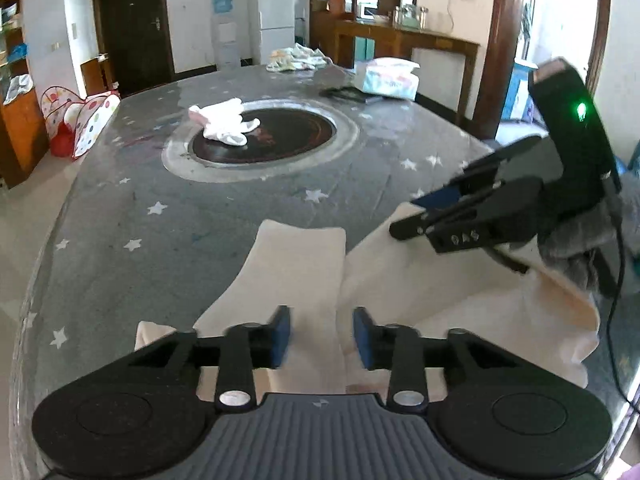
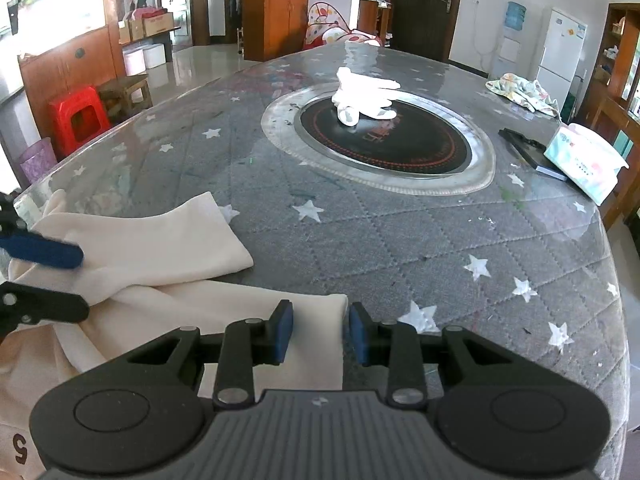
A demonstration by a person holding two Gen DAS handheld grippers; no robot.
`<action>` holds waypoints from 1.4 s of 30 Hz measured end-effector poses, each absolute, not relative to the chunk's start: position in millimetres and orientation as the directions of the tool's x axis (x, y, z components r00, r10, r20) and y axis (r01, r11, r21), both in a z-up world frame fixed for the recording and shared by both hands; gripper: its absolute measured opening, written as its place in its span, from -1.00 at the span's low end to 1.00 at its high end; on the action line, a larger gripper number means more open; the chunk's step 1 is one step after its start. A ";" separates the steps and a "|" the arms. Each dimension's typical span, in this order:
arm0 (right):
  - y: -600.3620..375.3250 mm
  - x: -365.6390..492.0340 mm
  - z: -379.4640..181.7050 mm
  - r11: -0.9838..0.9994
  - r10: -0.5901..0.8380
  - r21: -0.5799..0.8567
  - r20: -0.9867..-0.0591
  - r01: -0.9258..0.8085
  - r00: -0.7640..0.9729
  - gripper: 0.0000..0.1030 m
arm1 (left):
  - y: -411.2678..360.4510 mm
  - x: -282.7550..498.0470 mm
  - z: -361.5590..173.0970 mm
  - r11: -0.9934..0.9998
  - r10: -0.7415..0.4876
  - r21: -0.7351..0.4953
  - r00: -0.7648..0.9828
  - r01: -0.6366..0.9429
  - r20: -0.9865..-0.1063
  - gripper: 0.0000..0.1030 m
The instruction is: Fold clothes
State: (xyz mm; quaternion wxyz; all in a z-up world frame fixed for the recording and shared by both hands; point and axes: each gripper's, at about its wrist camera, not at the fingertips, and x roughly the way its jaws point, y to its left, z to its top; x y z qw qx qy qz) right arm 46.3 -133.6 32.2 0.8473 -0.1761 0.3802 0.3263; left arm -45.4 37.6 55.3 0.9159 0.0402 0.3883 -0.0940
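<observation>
**2 grippers over cream trousers**

2 blue-padded grippers stand apart over the cream trousers (image 1: 304, 280) at 6 o'clock on the table (image 1: 160, 200): left gripper (image 1: 322, 336), right gripper (image 2: 320, 332). Only the right view shows the red stool (image 2: 78, 118) at 9 o'clock.

Cream garment (image 2: 168, 280) spread at table's (image 2: 400, 240) near edge, white clothes (image 2: 366, 98) on the round centre inset (image 2: 384, 140) behind, tissue pack (image 2: 584, 160) far right.
</observation>
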 end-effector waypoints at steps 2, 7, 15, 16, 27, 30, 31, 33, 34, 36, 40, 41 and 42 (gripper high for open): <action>-133.5 46.0 32.1 0.726 0.419 -0.049 -0.759 -0.686 0.498 -0.44 | 43.9 -47.4 55.2 0.982 -0.138 -0.009 0.685 0.188 -0.715 -0.87; -132.8 44.0 31.9 0.726 0.417 -0.054 -0.758 -0.686 0.502 -0.51 | 63.0 -59.2 63.5 0.990 -0.120 -0.034 0.716 0.134 -0.688 -0.92; -132.3 40.1 32.5 0.725 0.408 -0.071 -0.757 -0.685 0.510 -0.51 | 84.1 -84.0 84.4 0.996 -0.084 -0.068 0.761 0.052 -0.643 -0.92; -132.7 40.0 32.5 0.725 0.407 -0.072 -0.758 -0.685 0.511 -0.51 | 88.2 -89.1 87.0 0.997 -0.076 -0.074 0.768 0.038 -0.635 -0.92; -137.0 42.3 32.0 0.725 0.417 -0.063 -0.753 -0.686 0.509 -0.48 | 160.3 -197.5 80.2 0.953 0.135 -0.115 0.731 -0.282 -0.669 -0.93; -138.6 44.6 36.3 0.734 0.428 -0.044 -0.745 -0.678 0.512 -0.47 | 177.6 -207.5 64.5 0.929 0.169 -0.102 0.652 -0.356 -0.739 -0.92; -139.3 45.5 38.8 0.737 0.434 -0.036 -0.741 -0.675 0.512 -0.47 | 181.7 -209.1 64.3 0.924 0.188 -0.087 0.640 -0.372 -0.745 -0.91; -139.7 46.6 42.7 0.738 0.444 -0.024 -0.735 -0.674 0.512 -0.42 | 188.0 -210.0 68.3 0.918 0.222 -0.057 0.629 -0.392 -0.745 -0.86; -139.1 47.4 44.5 0.738 0.448 -0.021 -0.733 -0.675 0.512 -0.40 | 188.6 -207.4 73.1 0.920 0.228 -0.052 0.639 -0.388 -0.735 -0.82; -137.8 49.0 46.9 0.736 0.453 -0.015 -0.731 -0.677 0.510 -0.36 | 184.1 -198.2 82.8 0.933 0.215 -0.051 0.666 -0.356 -0.714 -0.76; -133.0 53.1 39.3 0.736 0.442 -0.014 -0.747 -0.676 0.496 -0.34 | 162.9 -161.3 90.1 0.972 0.128 -0.061 0.724 -0.229 -0.678 -0.44; -132.4 54.0 37.1 0.738 0.440 -0.009 -0.751 -0.674 0.492 -0.34 | 157.6 -148.5 87.4 0.979 0.107 -0.056 0.725 -0.198 -0.681 -0.44; -132.0 54.6 35.5 0.740 0.440 -0.005 -0.753 -0.673 0.489 -0.34 | 153.4 -135.3 83.9 0.983 0.095 -0.049 0.720 -0.176 -0.687 -0.44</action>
